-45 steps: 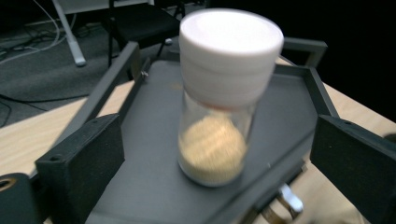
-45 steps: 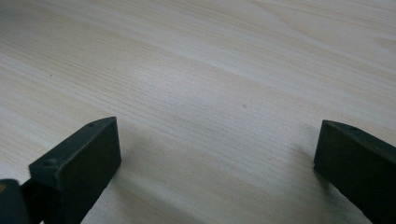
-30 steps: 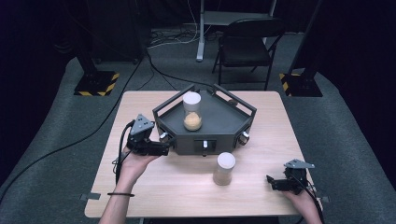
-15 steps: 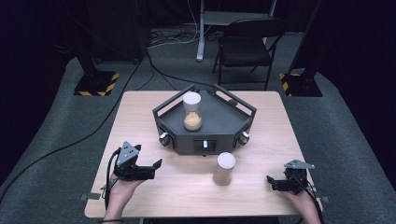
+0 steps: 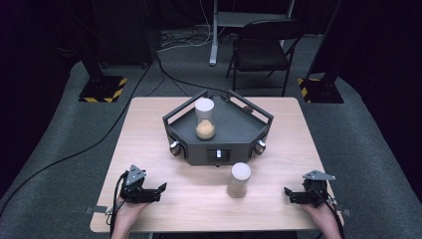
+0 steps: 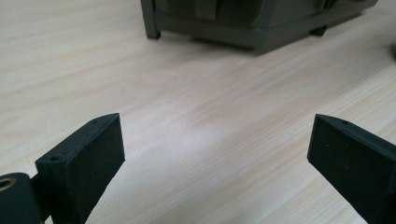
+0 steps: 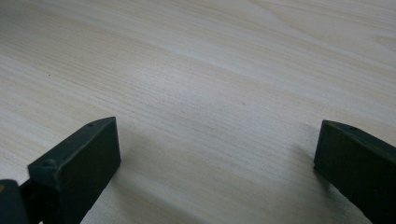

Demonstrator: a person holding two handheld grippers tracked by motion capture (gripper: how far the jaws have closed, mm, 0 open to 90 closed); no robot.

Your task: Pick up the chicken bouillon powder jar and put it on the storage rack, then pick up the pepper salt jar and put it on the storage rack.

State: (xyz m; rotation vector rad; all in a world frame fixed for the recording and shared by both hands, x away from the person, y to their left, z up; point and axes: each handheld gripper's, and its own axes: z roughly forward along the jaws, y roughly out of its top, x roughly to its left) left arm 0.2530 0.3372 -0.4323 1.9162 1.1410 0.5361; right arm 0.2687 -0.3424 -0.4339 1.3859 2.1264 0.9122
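The jaws of the left gripper [image 6: 215, 154] stand spread wide with nothing between them; bare wood grain shows in the gap. The jaws of the right gripper [image 7: 217, 163] are likewise spread and empty, low over the surface [image 7: 210, 70].

In the high view, the left gripper [image 5: 158, 189] sits near the front left corner of the surface [image 5: 149, 129], held by the person's left hand [image 5: 127, 211], jaws pointing toward the centre. The right gripper [image 5: 289, 193] sits near the front right corner, held by the right hand [image 5: 321, 216], jaws pointing inward.

Between the two grippers, well apart from each, a lidded jar [image 5: 239, 179] stands upright on the surface, just in front of a dark angular tray [image 5: 234, 124]. A second jar [image 5: 204, 118], holding tan material at its bottom, stands upright inside the tray. The tray's lower edge [image 6: 243, 28] appears at the top of the left gripper view.

Beyond the surface, a folding chair [image 5: 261, 50] stands on the grey floor.
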